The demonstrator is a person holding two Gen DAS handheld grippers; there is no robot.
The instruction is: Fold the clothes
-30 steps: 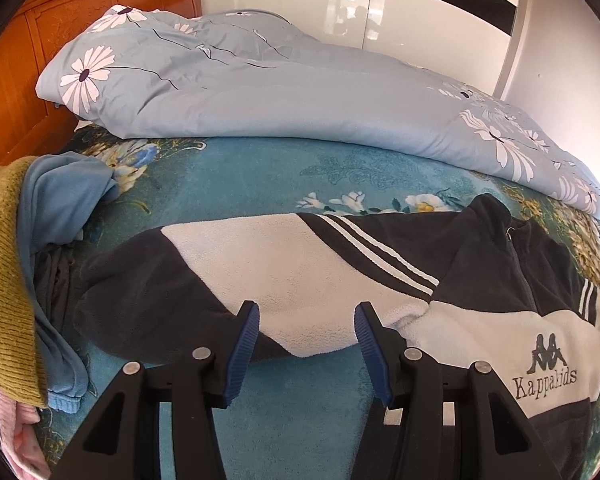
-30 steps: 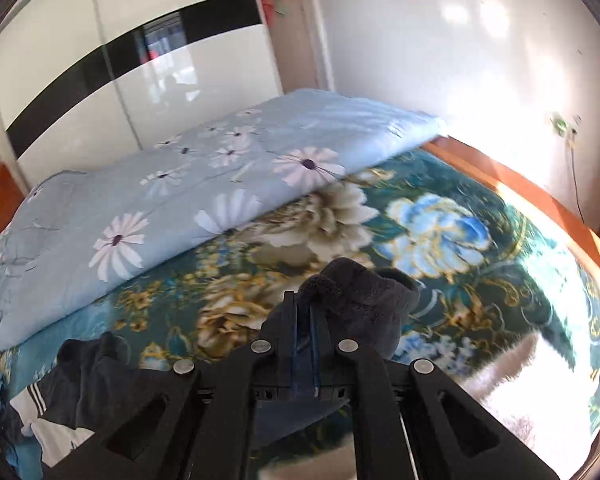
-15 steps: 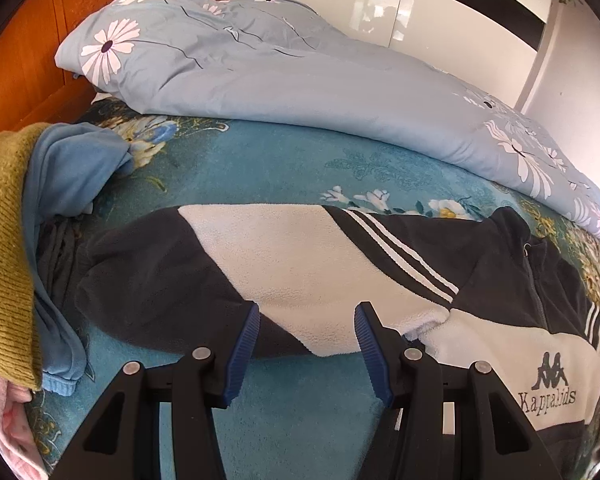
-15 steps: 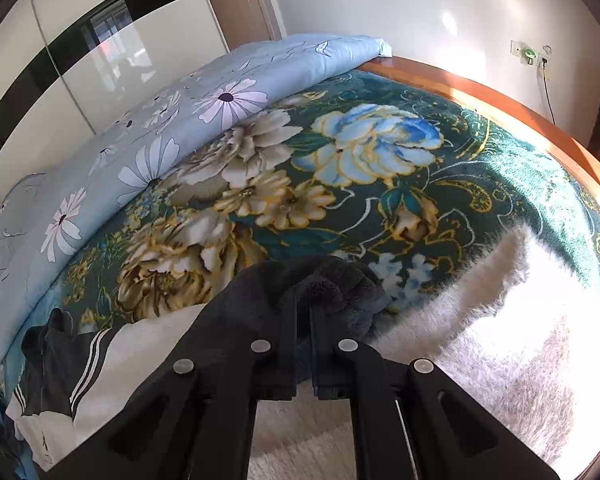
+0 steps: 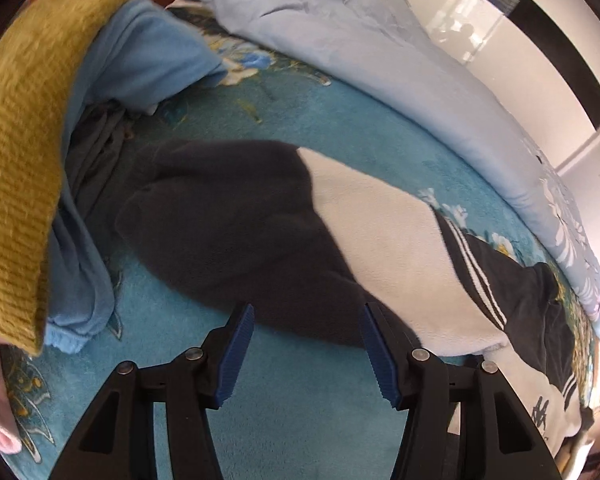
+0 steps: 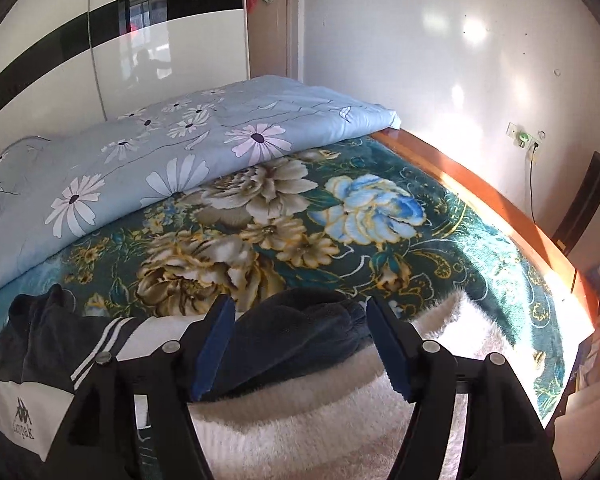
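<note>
A black-and-white fleece jacket lies spread on the teal floral bedspread. My left gripper hovers over the near edge of its dark sleeve end. Its jaws are opening and the blue pads touch nothing. In the right wrist view the jacket's other dark sleeve rests on a white fluffy garment. It lies between the opening jaws of my right gripper, and the pads stand clear of it. The jacket's white chest with its logo shows at the lower left.
A light-blue daisy duvet is bunched along the far side of the bed. A mustard knit and a light-blue garment are piled left of the sleeve. The wooden bed rail and a dark chair stand at the right.
My right gripper went from shut on the dark sleeve to open, leaving the sleeve on the white fluffy garment. My left gripper slid left and lower along the other sleeve, rolling as it went.
</note>
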